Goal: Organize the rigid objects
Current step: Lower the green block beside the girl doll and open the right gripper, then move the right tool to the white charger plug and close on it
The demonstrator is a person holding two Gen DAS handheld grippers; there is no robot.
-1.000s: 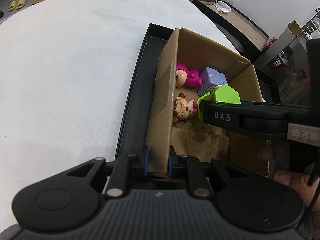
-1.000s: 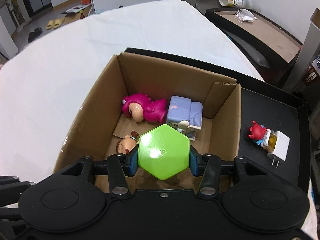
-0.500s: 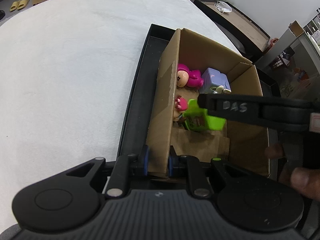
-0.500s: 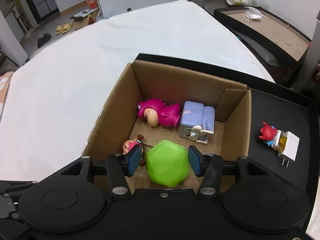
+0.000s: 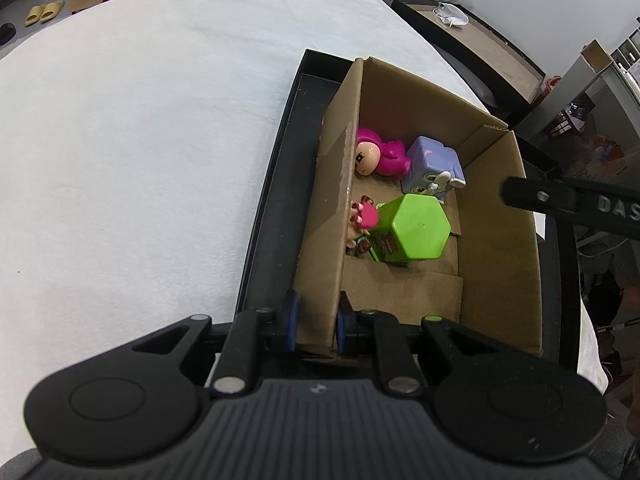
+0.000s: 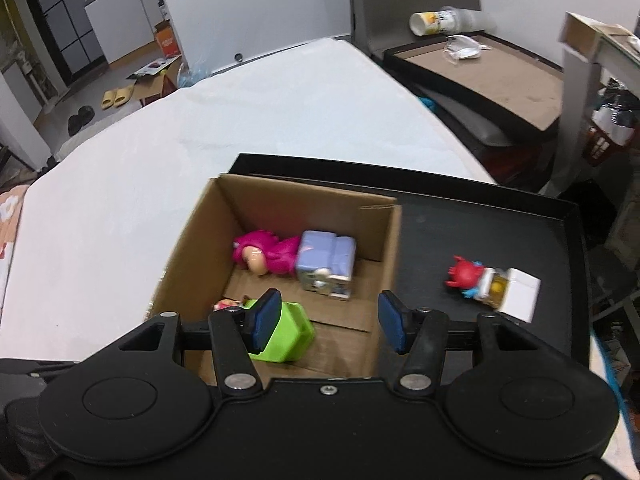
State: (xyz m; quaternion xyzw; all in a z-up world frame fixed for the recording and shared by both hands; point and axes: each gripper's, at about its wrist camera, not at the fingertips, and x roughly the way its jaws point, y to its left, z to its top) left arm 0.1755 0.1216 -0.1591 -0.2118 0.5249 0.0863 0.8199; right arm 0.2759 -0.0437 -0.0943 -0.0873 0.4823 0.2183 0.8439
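An open cardboard box (image 5: 332,200) (image 6: 192,248) stands in a black tray (image 5: 272,200) (image 6: 480,240). Inside lie a green hexagonal container (image 5: 412,232) (image 6: 286,334), a pink figure (image 5: 380,156) (image 6: 264,254), a lilac block toy (image 5: 432,168) (image 6: 326,260) and a small doll (image 5: 362,220) (image 6: 226,304). My left gripper (image 5: 314,322) is shut on the box's left wall at the near corner. My right gripper (image 6: 328,322) is open and empty above the box's near edge; it also shows in the left wrist view (image 5: 568,204).
A red crab toy (image 6: 466,274) and a white plug adapter (image 6: 518,294) lie on the tray right of the box. A white cloth (image 5: 140,140) covers the table to the left. A dark side table with a cup (image 6: 436,20) stands behind.
My right gripper has opened and let go of the green container, which now lies in the box. The right gripper has risen and pulled back to the right. My left gripper has kept its hold.
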